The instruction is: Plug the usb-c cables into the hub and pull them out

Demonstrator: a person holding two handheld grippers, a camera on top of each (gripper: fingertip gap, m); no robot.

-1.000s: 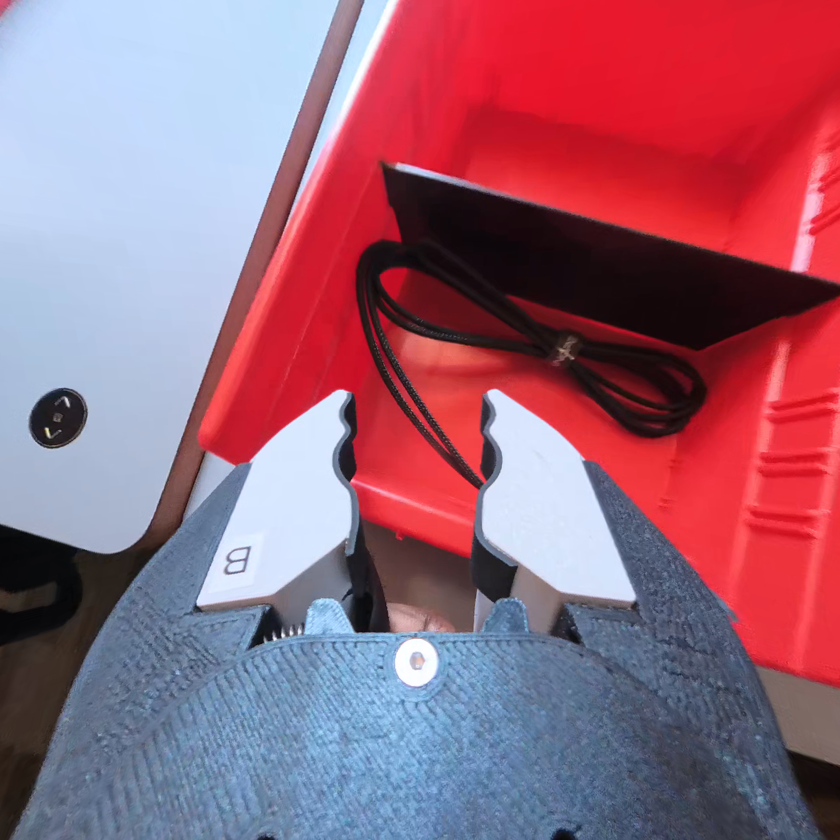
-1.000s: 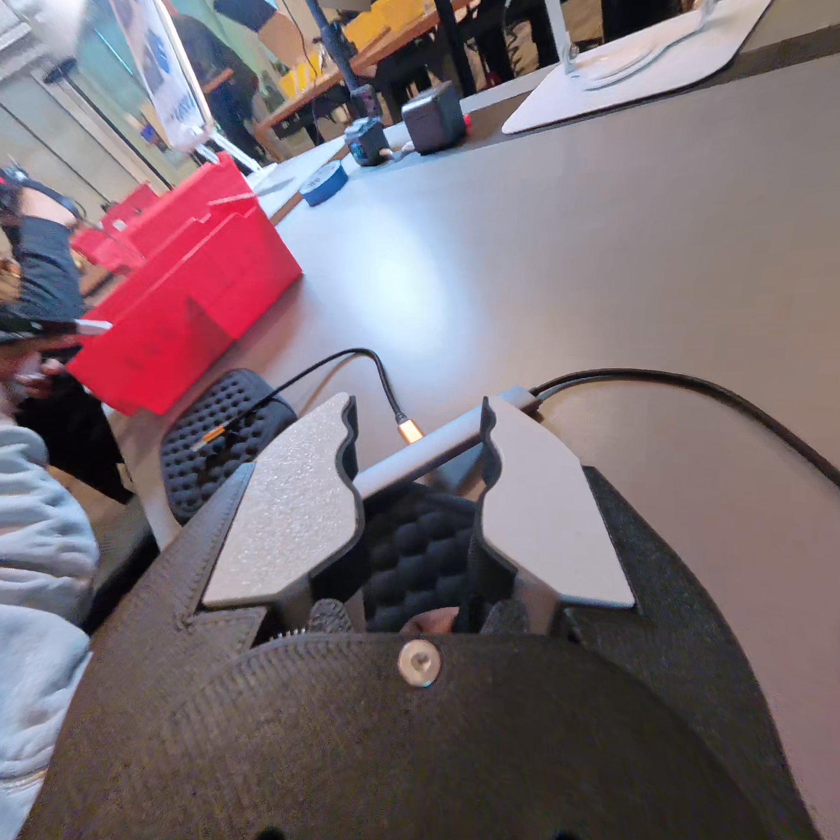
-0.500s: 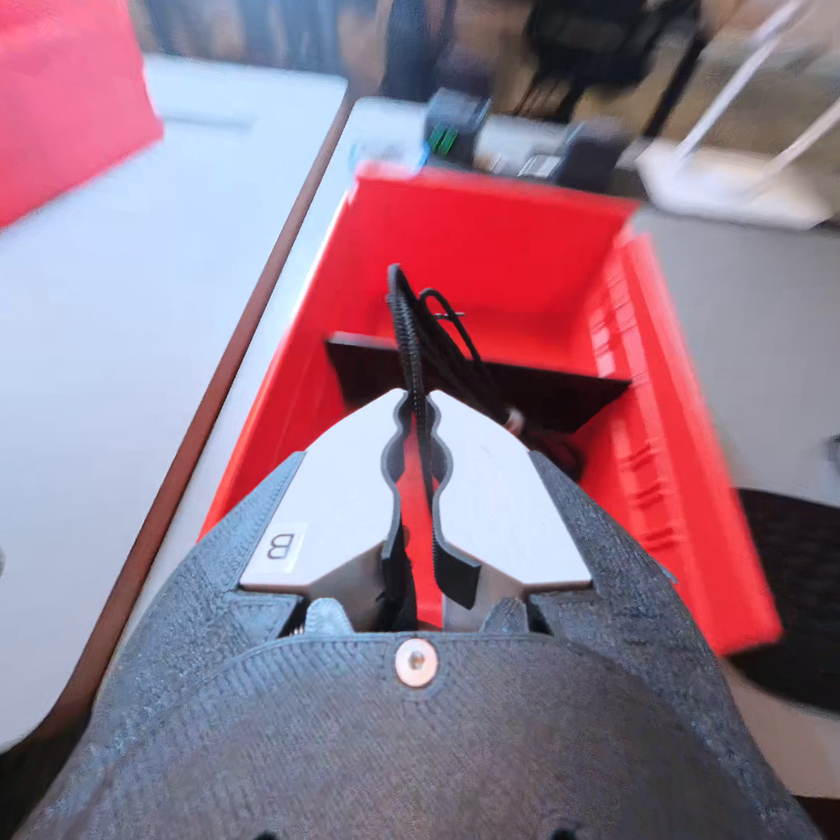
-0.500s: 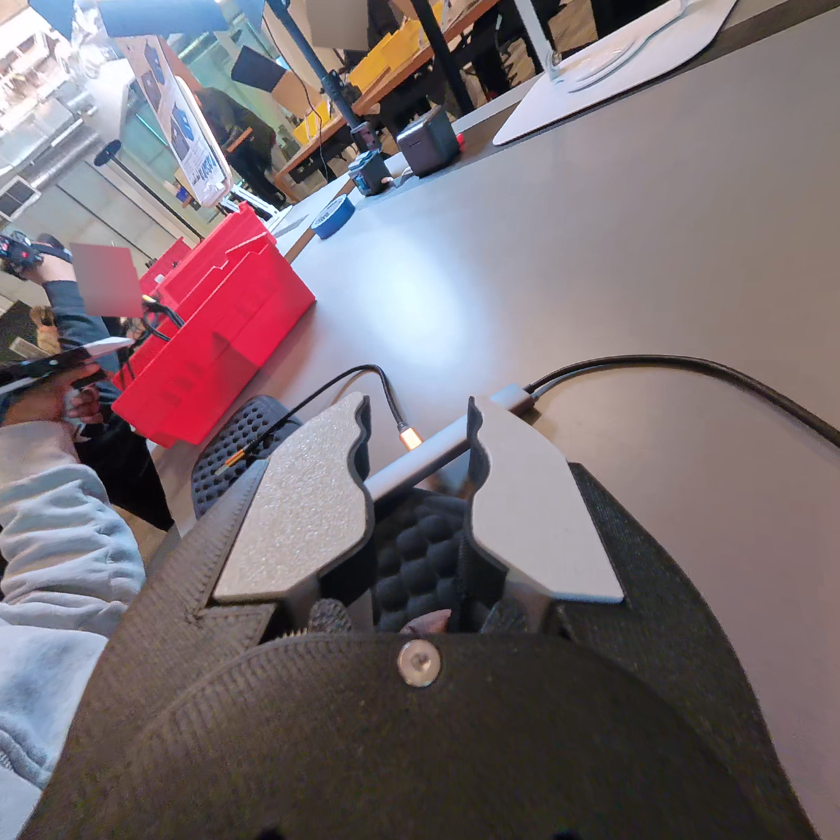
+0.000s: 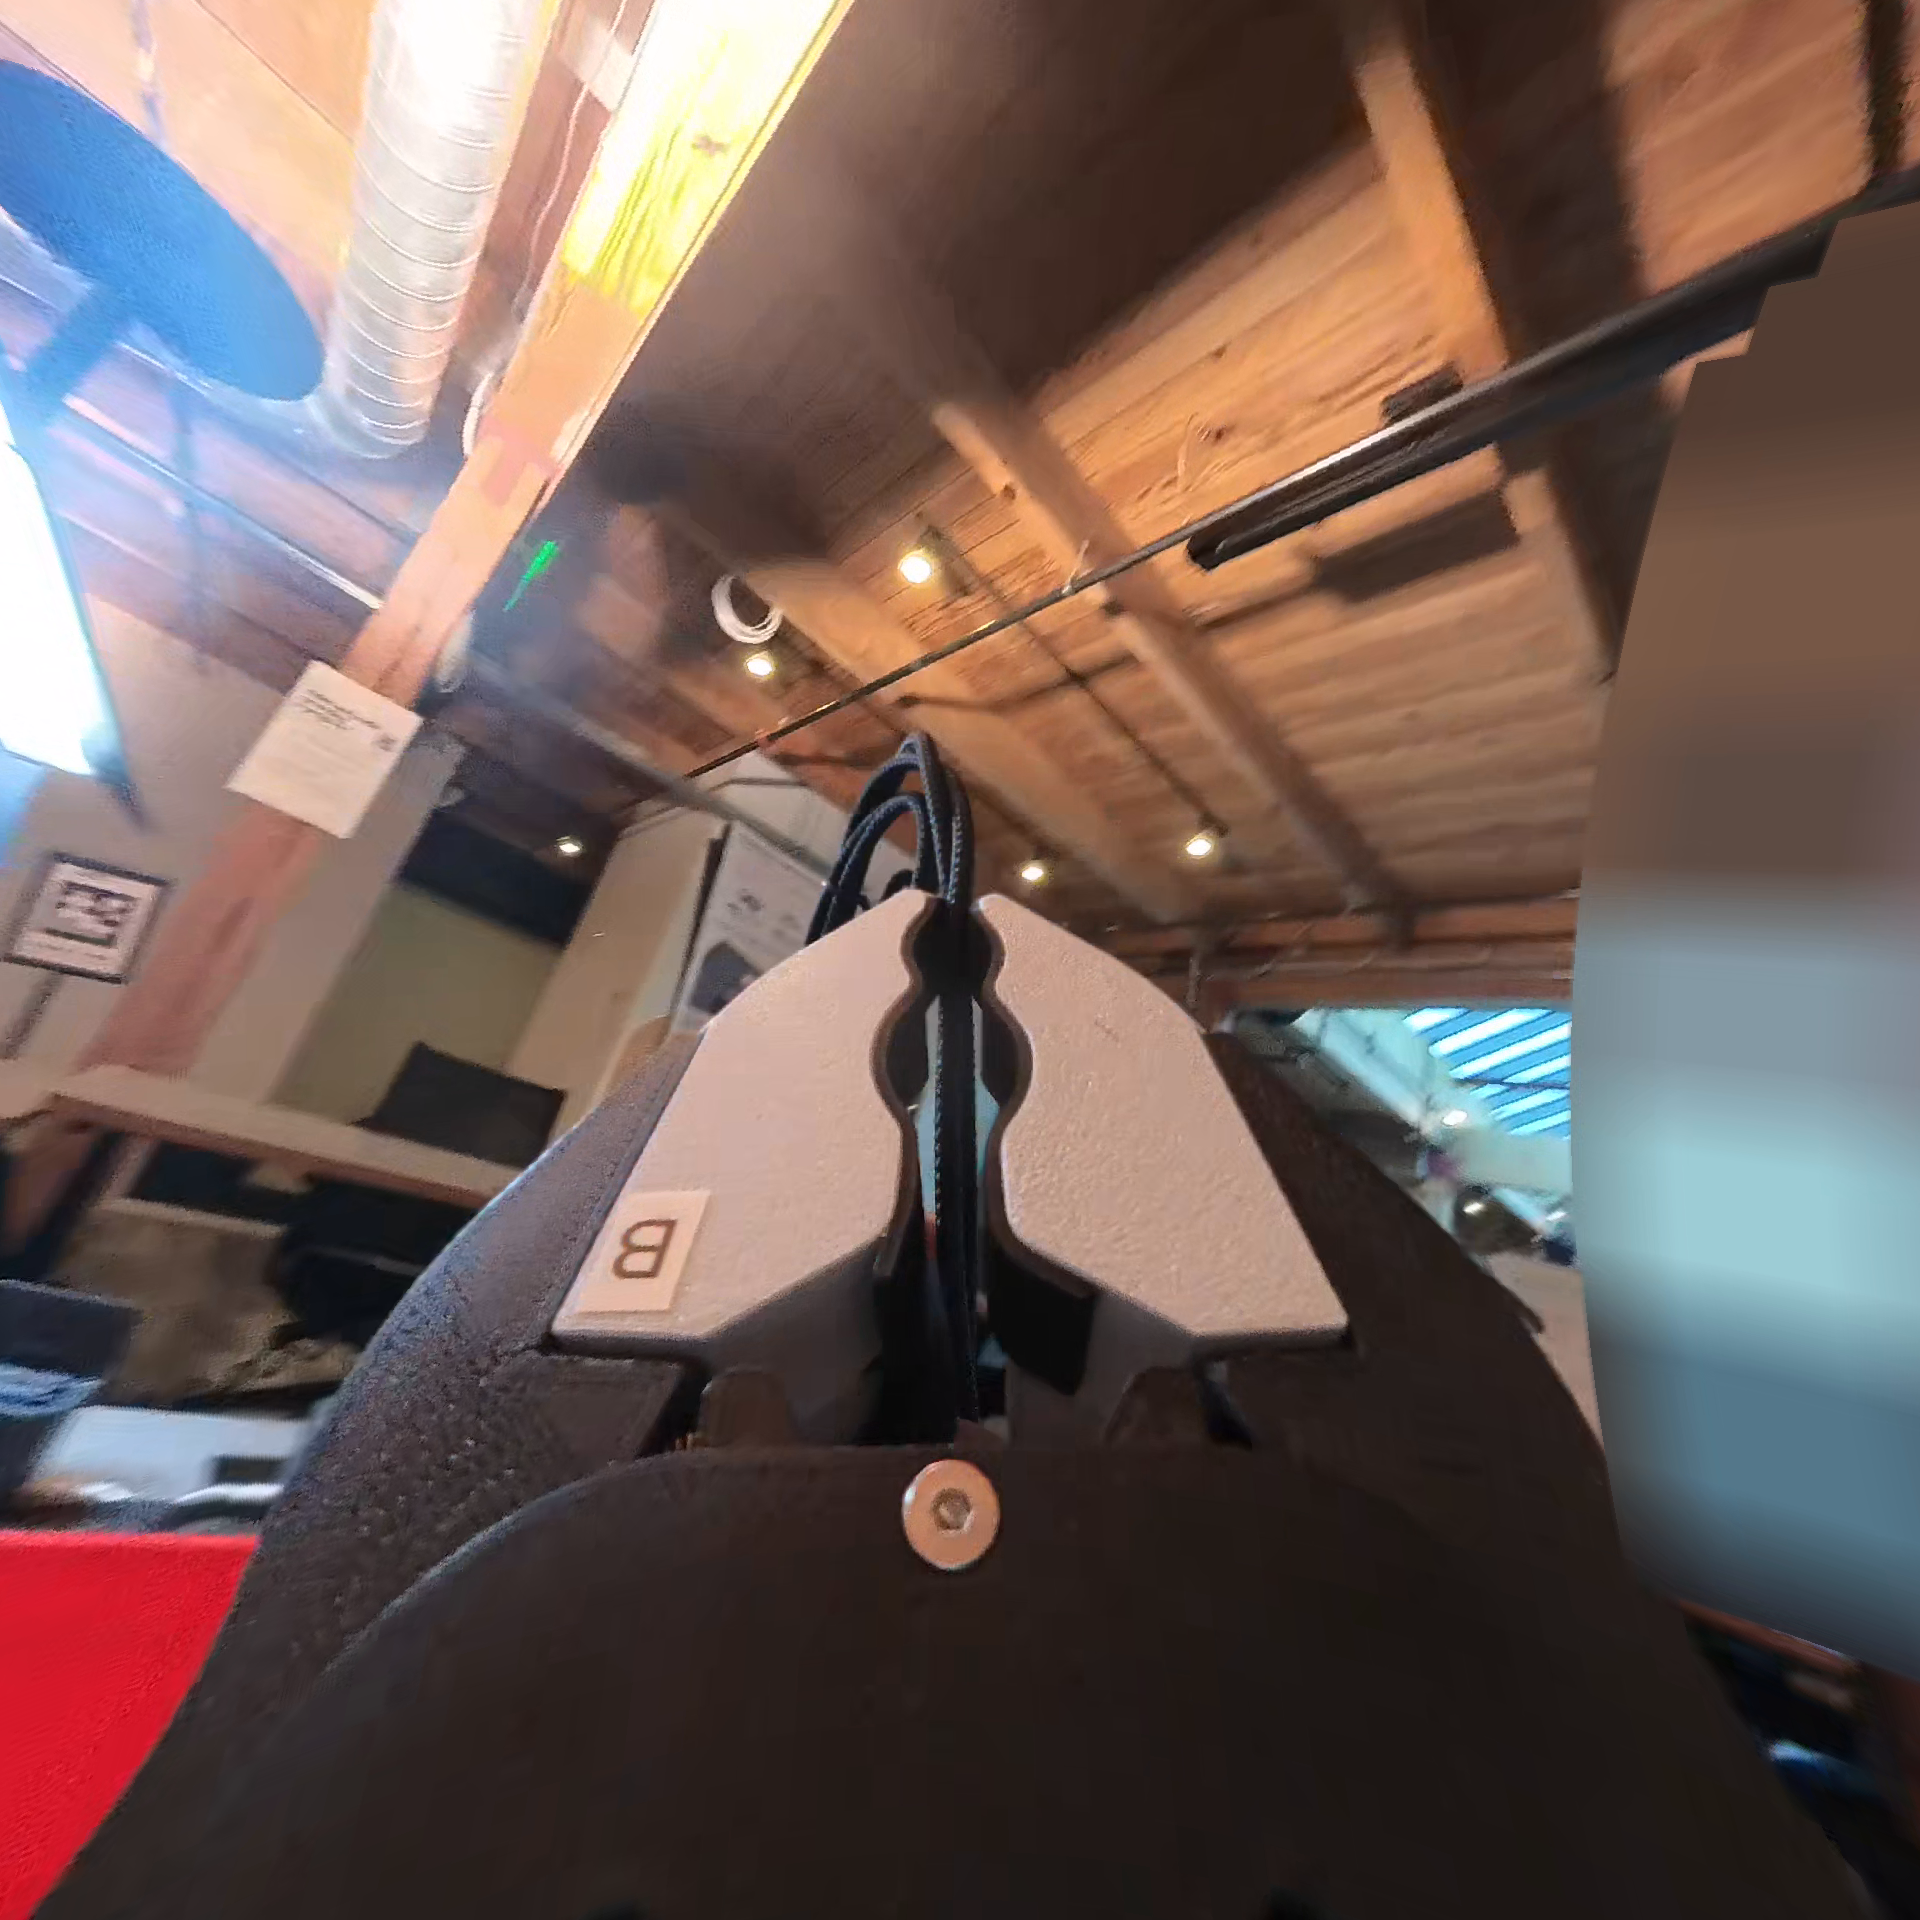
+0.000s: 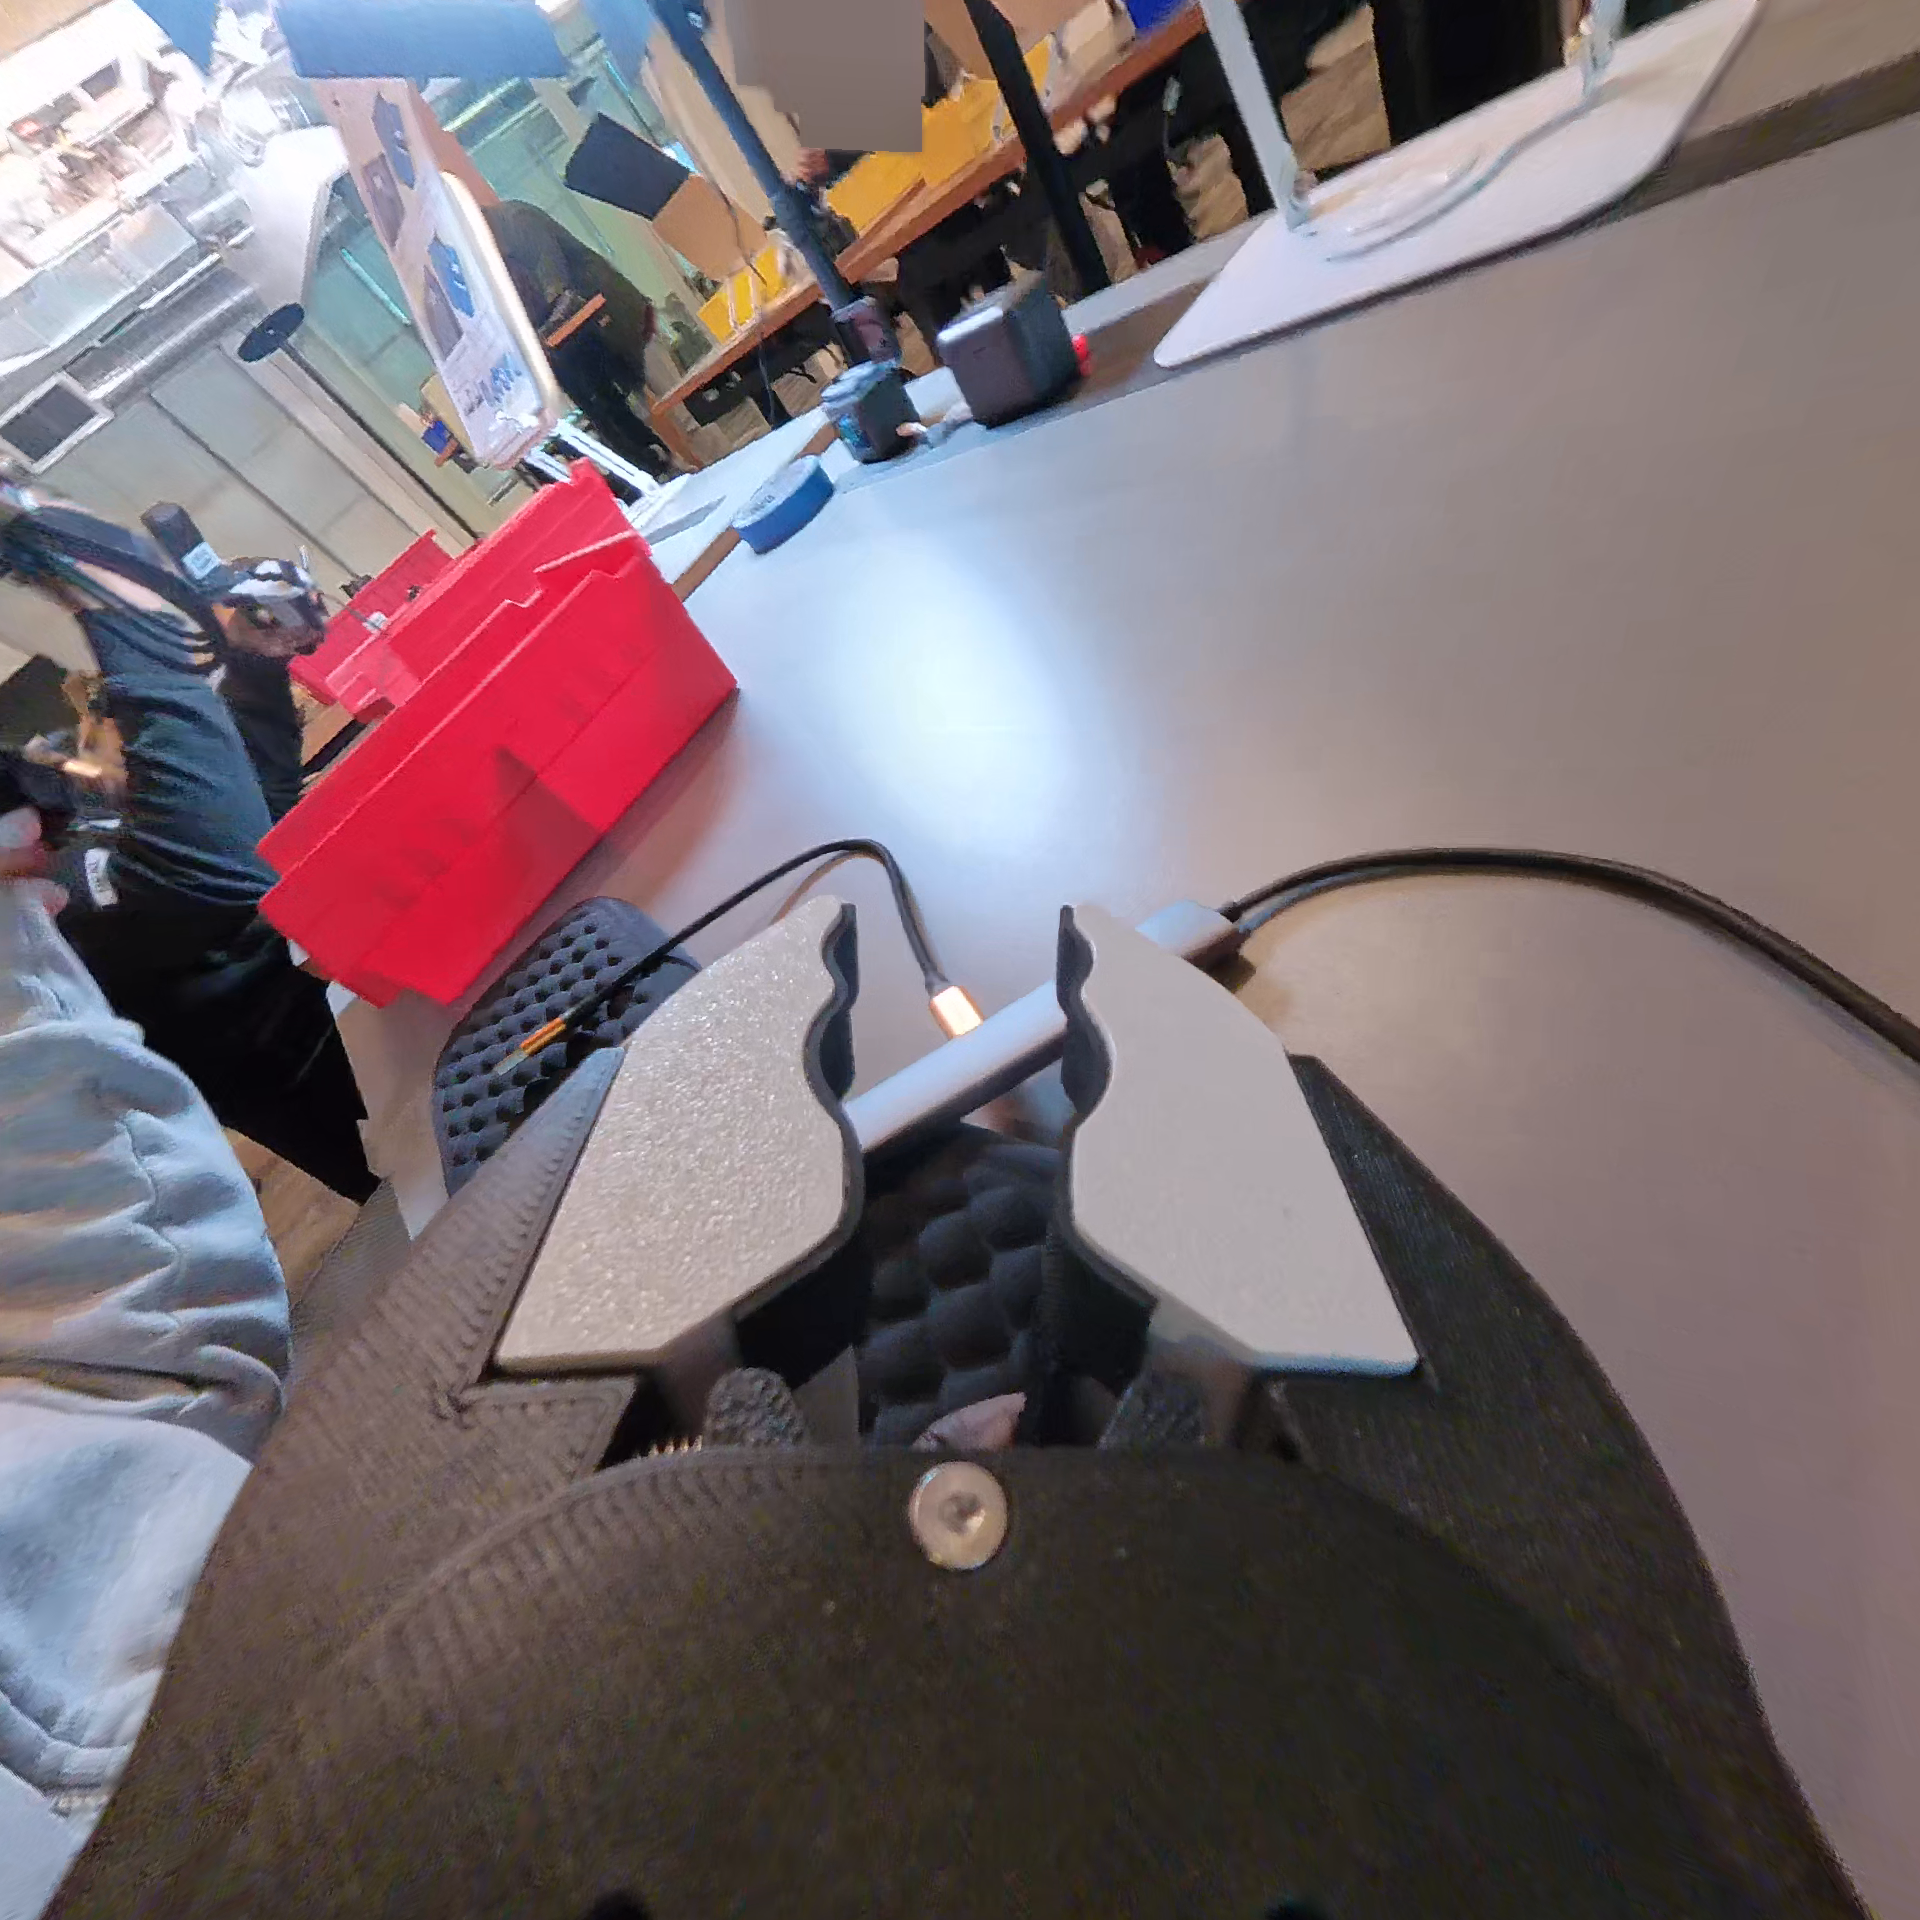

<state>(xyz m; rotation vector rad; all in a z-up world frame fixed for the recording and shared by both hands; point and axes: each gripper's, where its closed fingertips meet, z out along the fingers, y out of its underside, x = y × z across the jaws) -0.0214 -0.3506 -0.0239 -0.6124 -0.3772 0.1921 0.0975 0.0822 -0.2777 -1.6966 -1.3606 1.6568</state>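
My left gripper (image 5: 948,914) points up at the ceiling and is shut on a bundled black braided usb-c cable (image 5: 951,1049), whose loops stick out above the fingertips. In the right wrist view my right gripper (image 6: 956,935) is open, with its fingers on either side of the grey hub (image 6: 987,1039) on the grey table (image 6: 1351,623). A thin black cable with an orange-lit plug (image 6: 956,1008) is in the hub's side. Its other end lies on a black foam pad (image 6: 509,997). The hub's own thick black lead (image 6: 1558,873) runs off to the right.
A red bin (image 6: 499,790) stands at the table's left edge; its corner shows in the left wrist view (image 5: 94,1683). A blue tape roll (image 6: 784,504), black chargers (image 6: 1008,348) and a white mat (image 6: 1455,177) lie farther back. A grey sleeve (image 6: 104,1247) is at left. The grippers' ends are close to 50 centimetres from one another. It is some 6 centimetres from my right tips to the grey hub (image 6: 987,1039).
My left gripper shut on the black cable bundle in the red bin, lifted it out and swung up toward the ceiling. My right gripper stayed at the hub, fingers slightly closer together.
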